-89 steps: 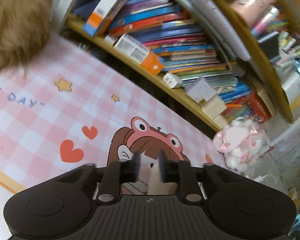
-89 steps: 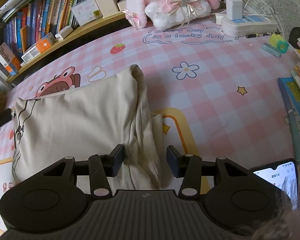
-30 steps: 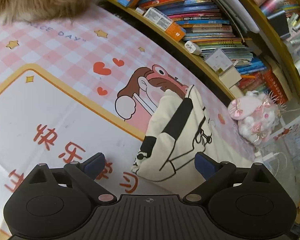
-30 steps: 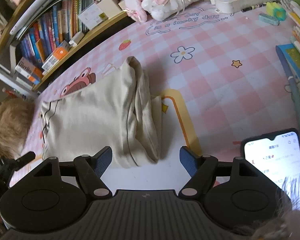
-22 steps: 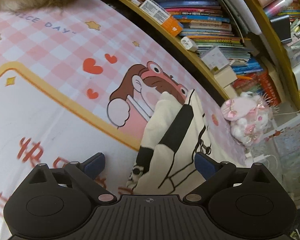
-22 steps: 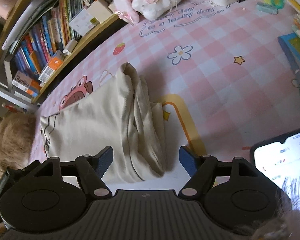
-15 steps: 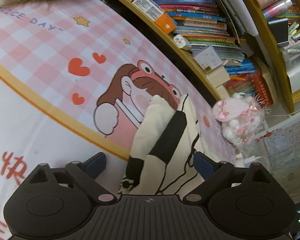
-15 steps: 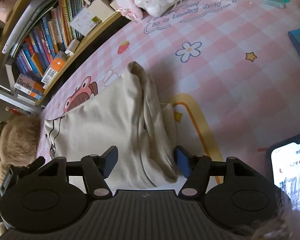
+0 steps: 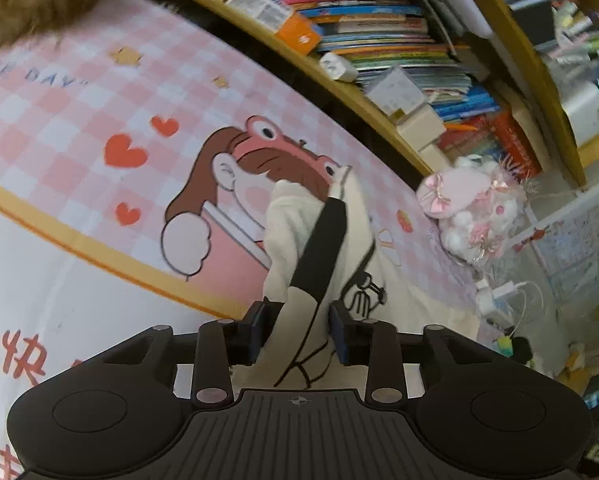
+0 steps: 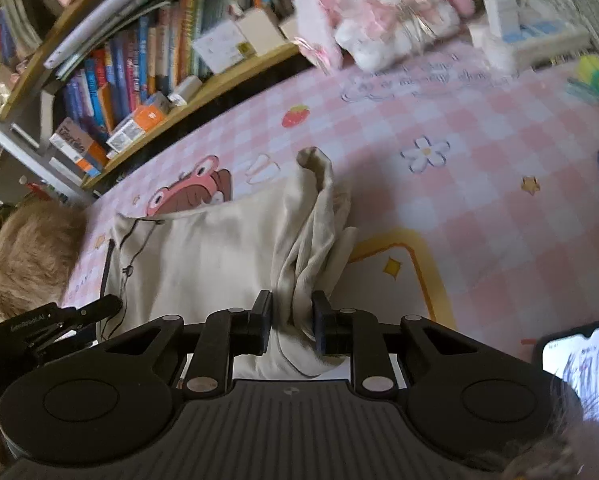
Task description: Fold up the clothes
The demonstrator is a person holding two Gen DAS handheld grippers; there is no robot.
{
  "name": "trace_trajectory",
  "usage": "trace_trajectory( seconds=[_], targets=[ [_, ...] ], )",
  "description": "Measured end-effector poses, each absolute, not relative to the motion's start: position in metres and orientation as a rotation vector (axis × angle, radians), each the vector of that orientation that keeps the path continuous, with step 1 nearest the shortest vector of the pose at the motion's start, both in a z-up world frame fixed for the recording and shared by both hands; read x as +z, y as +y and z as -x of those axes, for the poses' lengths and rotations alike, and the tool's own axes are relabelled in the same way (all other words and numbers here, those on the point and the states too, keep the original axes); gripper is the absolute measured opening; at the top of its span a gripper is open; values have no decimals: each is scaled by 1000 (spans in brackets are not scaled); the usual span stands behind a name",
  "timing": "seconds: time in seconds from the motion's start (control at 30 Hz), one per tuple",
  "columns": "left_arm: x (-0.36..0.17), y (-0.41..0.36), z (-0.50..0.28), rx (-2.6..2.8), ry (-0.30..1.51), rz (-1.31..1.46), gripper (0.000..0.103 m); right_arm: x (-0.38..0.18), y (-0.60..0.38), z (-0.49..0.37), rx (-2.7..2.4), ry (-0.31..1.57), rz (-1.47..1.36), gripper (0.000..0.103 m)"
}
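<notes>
- Cream fabric of the folded garment (image 10: pixel 203 264) lay on the pink checked mat (image 10: pixel 479 184), its printed edge toward the left and its bunched folds toward the right.
- At that printed edge the left gripper (image 9: pixel 298 334) was closing its jaws, the cloth with its black stripe already between the blue pads (image 9: pixel 341 334) and pinched.
- Further right, the right gripper (image 10: pixel 292 326) was closing too, its pads squeezing the thick bunched fold.
- Beyond the garment a plush toy (image 10: pixel 383 4) sat by the bookshelf (image 10: pixel 147 60); a lit phone (image 10: pixel 583 356) lay at far right.
</notes>
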State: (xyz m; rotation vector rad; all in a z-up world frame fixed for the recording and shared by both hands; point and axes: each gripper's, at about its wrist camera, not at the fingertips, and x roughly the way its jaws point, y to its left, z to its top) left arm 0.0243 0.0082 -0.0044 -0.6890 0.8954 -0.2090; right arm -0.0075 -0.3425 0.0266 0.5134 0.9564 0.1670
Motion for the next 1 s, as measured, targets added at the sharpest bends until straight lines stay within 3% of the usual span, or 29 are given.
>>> trace_trajectory(
  seconds=[0.1, 0.2, 0.33, 0.43, 0.5, 0.53, 0.63, 0.73, 1.0],
  targets=[
    [-11, 13, -26, -217, 903, 725, 49, 18, -349, 5, 146, 987, -550, 20],
    [-18, 15, -30, -236, 924, 748, 57, 11, -353, 2, 132, 1012, -593, 27],
    [-23, 14, -35, -249, 931, 763, 62, 3, -354, -5, 112, 1036, -622, 40],
    [-25, 13, -37, -254, 924, 776, 62, -1, -354, -10, 109, 1037, -634, 44],
    [-26, 13, -37, -256, 920, 784, 59, -2, -353, -12, 113, 1034, -638, 44],
    [-26, 13, -38, -254, 921, 785, 52, -2, -352, -13, 116, 1033, -638, 44],
    [-20, 10, -35, -246, 932, 748, 25, -2, -347, -14, 131, 1025, -628, 25],
    [-4, 9, -26, -276, 901, 727, 22, 15, -338, -8, 164, 972, -560, 18],
    [-6, 21, 10, -288, 969, 759, 23, 21, -338, 14, 250, 1042, -572, 18]
  ],
)
